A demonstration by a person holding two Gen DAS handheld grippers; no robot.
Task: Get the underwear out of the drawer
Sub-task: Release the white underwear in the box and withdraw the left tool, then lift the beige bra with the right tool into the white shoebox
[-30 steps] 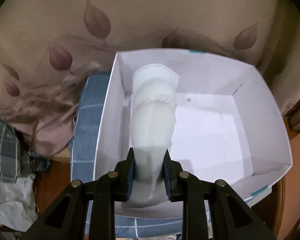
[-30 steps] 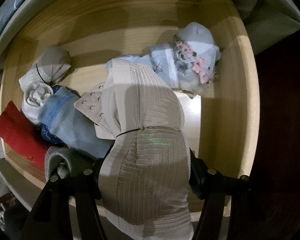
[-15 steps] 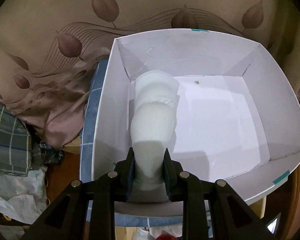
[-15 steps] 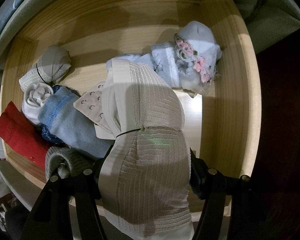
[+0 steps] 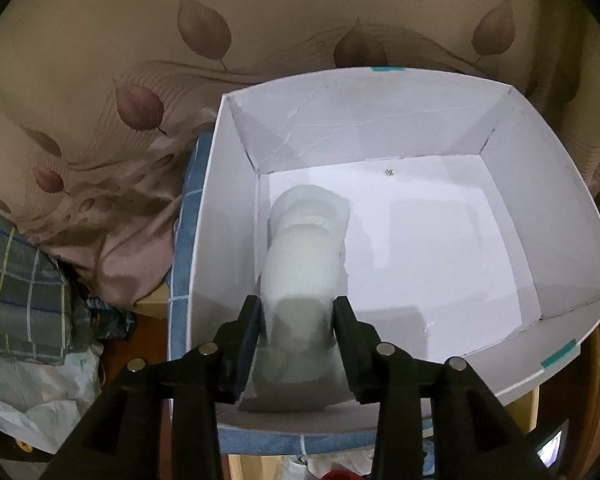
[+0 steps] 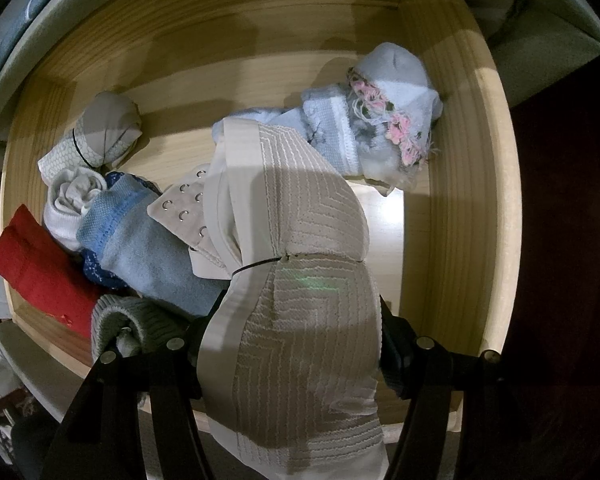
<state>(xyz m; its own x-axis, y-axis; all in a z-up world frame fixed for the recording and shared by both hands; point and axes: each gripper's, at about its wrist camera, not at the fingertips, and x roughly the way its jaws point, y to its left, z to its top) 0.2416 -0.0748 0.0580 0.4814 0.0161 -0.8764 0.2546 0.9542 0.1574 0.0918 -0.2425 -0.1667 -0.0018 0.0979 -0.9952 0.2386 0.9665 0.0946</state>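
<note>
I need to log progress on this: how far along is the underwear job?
Done: nothing lies loose in the white box. In hand: left gripper holds a white roll in it; right gripper grips a beige bra over the drawer. Left: several bundles there.

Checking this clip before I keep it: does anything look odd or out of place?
Nothing stands out. The left gripper holds a white roll over the white box; the right gripper grips a beige bra above the wooden drawer.
</note>
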